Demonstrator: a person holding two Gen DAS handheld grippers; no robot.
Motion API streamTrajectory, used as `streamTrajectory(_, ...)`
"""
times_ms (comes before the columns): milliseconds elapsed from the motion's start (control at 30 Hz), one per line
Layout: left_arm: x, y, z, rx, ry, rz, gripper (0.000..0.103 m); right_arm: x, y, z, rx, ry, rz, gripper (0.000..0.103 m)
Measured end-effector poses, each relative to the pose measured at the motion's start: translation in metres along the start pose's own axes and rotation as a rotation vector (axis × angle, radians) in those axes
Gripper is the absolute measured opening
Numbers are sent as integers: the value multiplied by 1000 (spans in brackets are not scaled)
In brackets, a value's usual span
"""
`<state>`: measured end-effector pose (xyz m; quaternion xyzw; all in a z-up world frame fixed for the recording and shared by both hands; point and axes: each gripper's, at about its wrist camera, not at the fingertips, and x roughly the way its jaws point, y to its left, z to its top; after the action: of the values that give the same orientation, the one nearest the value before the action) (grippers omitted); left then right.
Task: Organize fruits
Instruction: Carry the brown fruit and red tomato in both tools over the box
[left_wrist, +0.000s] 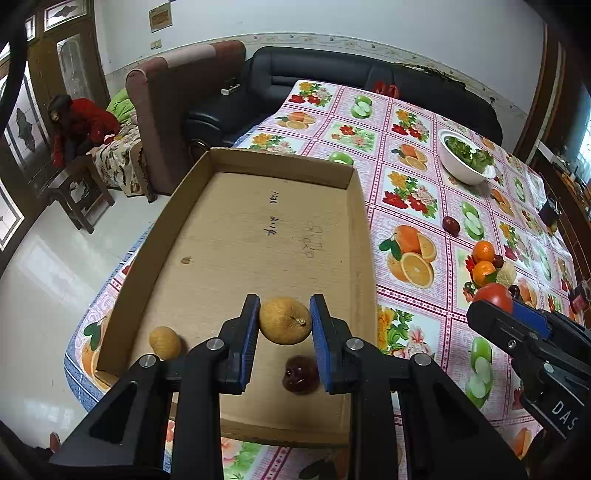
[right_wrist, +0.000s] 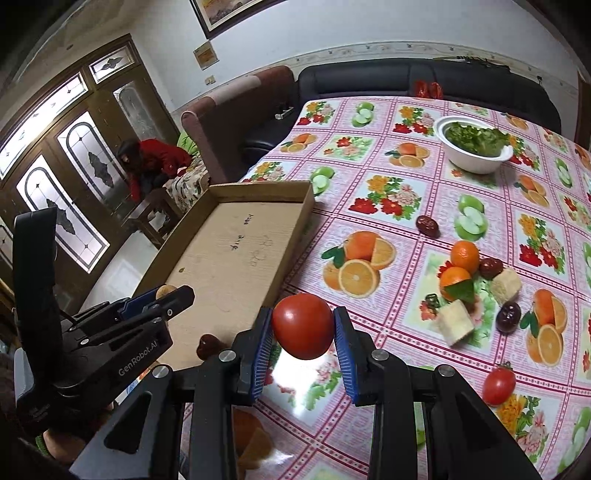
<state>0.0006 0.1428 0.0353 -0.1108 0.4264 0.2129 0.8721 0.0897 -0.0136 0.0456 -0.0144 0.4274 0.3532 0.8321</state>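
A shallow cardboard tray (left_wrist: 258, 221) (right_wrist: 236, 243) lies on the fruit-print tablecloth. My left gripper (left_wrist: 284, 325) is shut on a tan longan (left_wrist: 285, 320) and holds it above the tray's near end. A second longan (left_wrist: 165, 342) and a dark red date (left_wrist: 301, 374) lie in the tray. My right gripper (right_wrist: 303, 328) is shut on a red tomato (right_wrist: 303, 325) just right of the tray, above the cloth. The left gripper also shows in the right wrist view (right_wrist: 162, 299).
On the cloth to the right lie two tangerines (right_wrist: 464, 255) (right_wrist: 455, 280), several dates (right_wrist: 427, 226), two pale cut chunks (right_wrist: 456, 322), and a cherry tomato (right_wrist: 498, 386). A white bowl of greens (right_wrist: 474, 147) stands further back. Sofas and a person are beyond the table.
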Motion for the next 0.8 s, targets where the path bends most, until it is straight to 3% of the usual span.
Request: streamTrajectory(800, 29, 61, 6, -117, 54, 38, 25, 49, 45, 12, -73, 54, 64, 33)
